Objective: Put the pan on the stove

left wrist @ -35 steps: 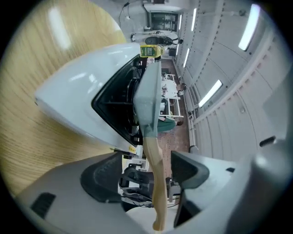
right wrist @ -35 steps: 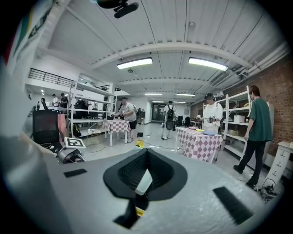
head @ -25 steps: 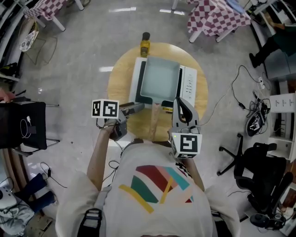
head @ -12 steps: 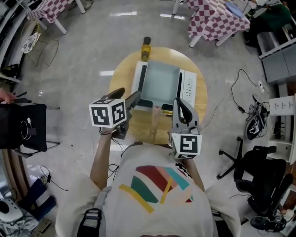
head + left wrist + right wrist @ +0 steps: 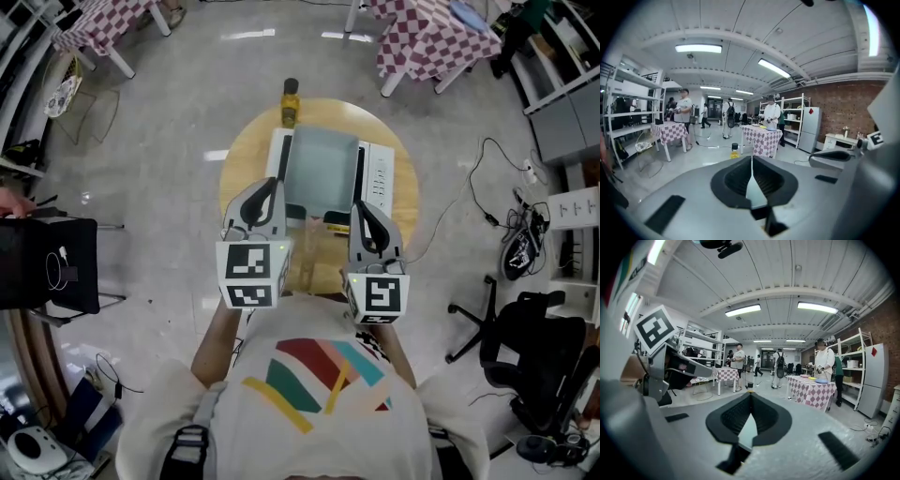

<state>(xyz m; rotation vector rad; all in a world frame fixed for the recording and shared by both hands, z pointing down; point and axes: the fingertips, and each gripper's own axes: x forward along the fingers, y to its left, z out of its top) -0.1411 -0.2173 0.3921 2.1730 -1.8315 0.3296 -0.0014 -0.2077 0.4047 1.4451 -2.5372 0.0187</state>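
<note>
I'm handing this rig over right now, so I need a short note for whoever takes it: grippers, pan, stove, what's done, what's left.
Left gripper: jaws have just closed, shut with nothing between them, held up in front of the person.
Right gripper: shut, empty, beside the left one.
Pan: sits on the stove, handle toward the person. A bottle stands behind the stove.
Done: pan placed.
Left: nothing apparent.

White shirt, grey tools
I wear a white T-shirt point(image 5: 309, 394) with red, teal and yellow stripes; my grey left gripper point(image 5: 267, 185) and right gripper point(image 5: 360, 204) each bear a black-and-white marker cube point(image 5: 251, 272).
</note>
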